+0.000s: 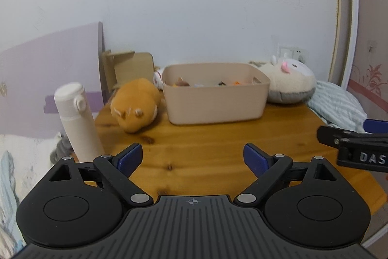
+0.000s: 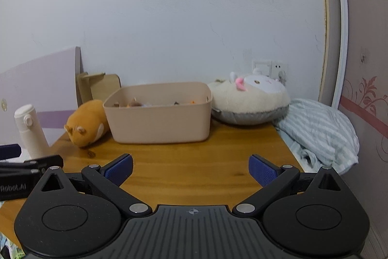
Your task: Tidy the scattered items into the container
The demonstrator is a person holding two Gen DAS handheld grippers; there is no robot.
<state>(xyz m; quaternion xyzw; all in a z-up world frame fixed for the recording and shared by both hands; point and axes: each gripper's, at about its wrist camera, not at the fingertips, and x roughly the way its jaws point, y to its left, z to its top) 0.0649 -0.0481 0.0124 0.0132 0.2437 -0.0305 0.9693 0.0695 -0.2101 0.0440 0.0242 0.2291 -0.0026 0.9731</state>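
Observation:
A beige plastic bin (image 1: pixel 215 98) stands at the back of the wooden table (image 1: pixel 206 154) and holds several small items (image 1: pixel 206 83); it also shows in the right wrist view (image 2: pixel 160 120). My left gripper (image 1: pixel 192 159) is open and empty, low over the table's front, well short of the bin. My right gripper (image 2: pixel 191 170) is open and empty, also over the table's front. Each gripper shows at the edge of the other's view.
An orange hamster plush (image 1: pixel 135 108) lies left of the bin. A white bottle (image 1: pixel 76 120) stands at the table's left edge. A cream plush (image 1: pixel 288 83) sits right of the bin, beside a striped cloth (image 2: pixel 320 132). The wall is close behind.

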